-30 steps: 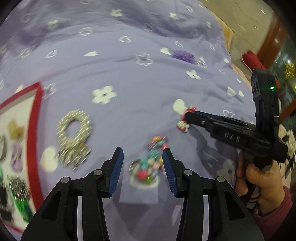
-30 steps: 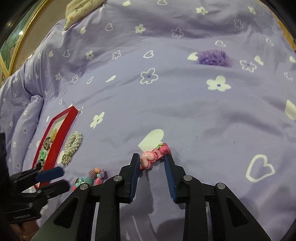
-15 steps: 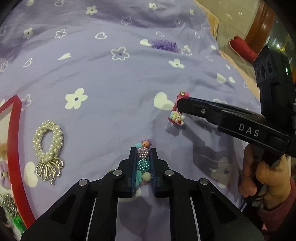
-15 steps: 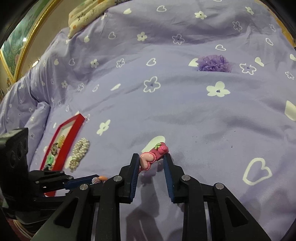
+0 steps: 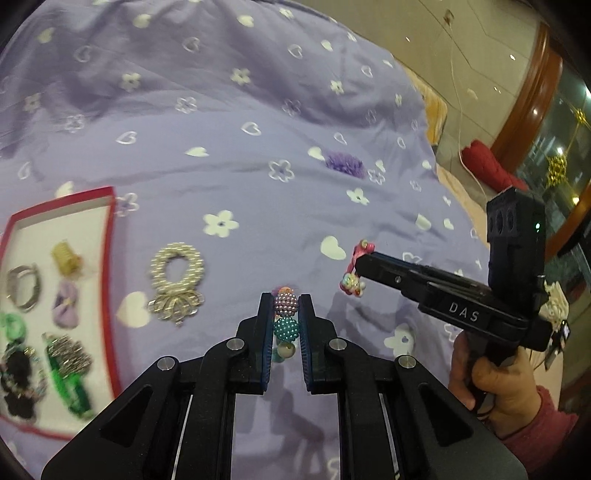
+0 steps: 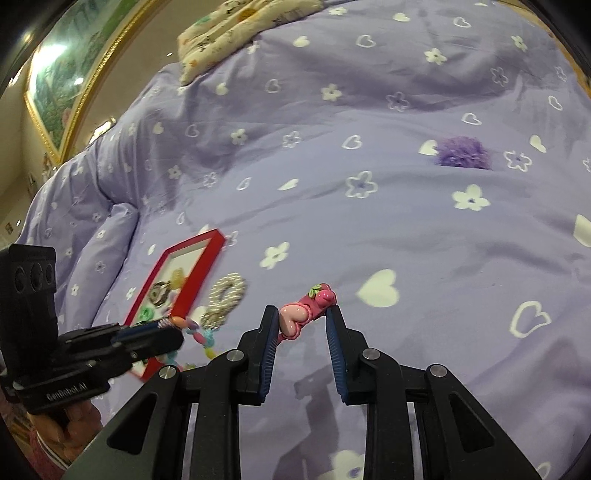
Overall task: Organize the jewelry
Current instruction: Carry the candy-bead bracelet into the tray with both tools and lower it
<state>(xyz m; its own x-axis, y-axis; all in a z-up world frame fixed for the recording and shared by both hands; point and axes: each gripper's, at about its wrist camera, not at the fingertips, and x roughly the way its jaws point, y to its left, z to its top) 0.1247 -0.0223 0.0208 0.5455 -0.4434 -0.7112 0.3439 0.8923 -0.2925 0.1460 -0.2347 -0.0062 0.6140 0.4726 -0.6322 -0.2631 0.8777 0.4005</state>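
My left gripper (image 5: 285, 308) is shut on a colourful beaded bracelet (image 5: 285, 320), held above the purple bedspread; its loose beads dangle from the gripper in the right wrist view (image 6: 201, 334). My right gripper (image 6: 302, 317) is shut on a pink hair clip (image 6: 306, 312) with a heart and strawberry, also lifted off the cover; the left wrist view shows that clip (image 5: 355, 271) at the fingertips. A red-rimmed jewelry tray (image 5: 107, 280) at the left holds several pieces. A pearl scrunchie (image 5: 177, 271) lies beside it, and a purple fluffy piece (image 5: 345, 164) lies farther back.
A purple bedspread (image 6: 332, 184) with white hearts and flowers covers the bed. A patterned pillow (image 6: 236, 33) sits at the far end beside a gold-framed picture (image 6: 55, 81). The bed's right edge drops to a tiled floor with a red cushion (image 5: 487, 166).
The left gripper closed on the beaded bracelet and lifted it off the cover. The right gripper rose with the pink clip. More of the red tray has come into view.
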